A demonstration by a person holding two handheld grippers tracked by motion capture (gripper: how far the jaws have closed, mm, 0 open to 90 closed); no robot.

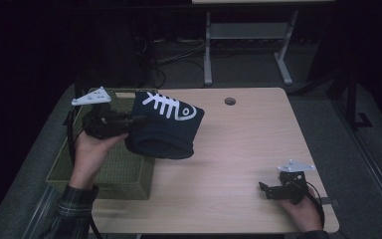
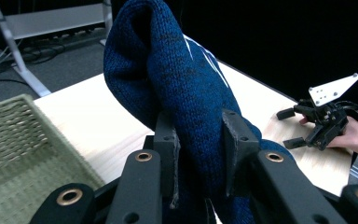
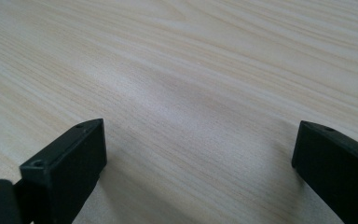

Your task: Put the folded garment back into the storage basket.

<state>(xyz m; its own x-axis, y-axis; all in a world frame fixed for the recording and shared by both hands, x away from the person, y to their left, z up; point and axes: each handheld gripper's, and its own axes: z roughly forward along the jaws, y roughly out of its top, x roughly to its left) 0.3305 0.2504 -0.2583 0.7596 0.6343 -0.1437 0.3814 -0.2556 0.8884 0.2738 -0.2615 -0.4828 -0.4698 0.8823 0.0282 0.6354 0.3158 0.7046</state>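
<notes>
The right tool (image 1: 267,190) rests low at the near right corner of the desk (image 1: 248,144), its jaws standing wide apart with bare wood between them; the right gripper view confirms nothing lies in the gap. The left tool (image 1: 138,121) is held above the near left of the desk and clamps a folded navy knit sweater (image 1: 166,129), its pads pressed into a bunched fold of the fabric. The sweater hangs clear of the desk, its long axis running from the left tool toward the desk centre, with the white fishbone pattern on its far upper face. Directly under the left tool stands a green woven basket (image 1: 124,174), set against the left edge of the desk. The centre, right and far parts of the desk lie open. A round cable hole (image 1: 230,101) sits near the far edge.
</notes>
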